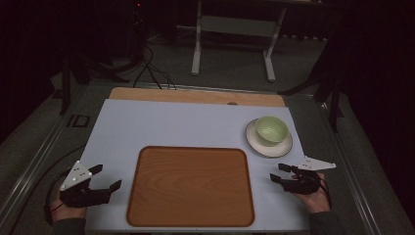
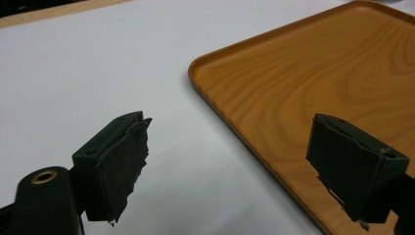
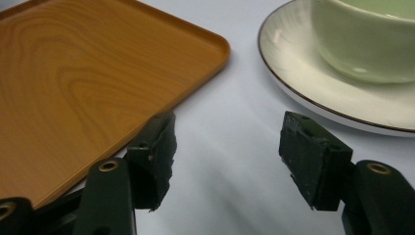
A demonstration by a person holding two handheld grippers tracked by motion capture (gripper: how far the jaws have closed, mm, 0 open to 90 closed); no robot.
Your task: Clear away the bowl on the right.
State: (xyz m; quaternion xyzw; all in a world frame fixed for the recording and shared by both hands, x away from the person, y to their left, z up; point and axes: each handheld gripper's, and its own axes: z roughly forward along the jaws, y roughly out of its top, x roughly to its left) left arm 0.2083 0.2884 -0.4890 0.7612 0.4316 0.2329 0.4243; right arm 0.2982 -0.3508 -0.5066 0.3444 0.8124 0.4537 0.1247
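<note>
The wooden tray [image 1: 191, 186] lies between the left gripper [image 1: 103, 177] and right gripper [image 1: 277, 172], both spread and holding nothing. The green bowl [image 1: 270, 129], on its plate [image 1: 260, 146], sits at the right gripper's twelve o'clock.

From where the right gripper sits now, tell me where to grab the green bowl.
Take the bowl by its near rim, one jaw inside and one outside, coming from above with the open right gripper. It stands upright on the plate, and its round wall looks too wide to span.
</note>
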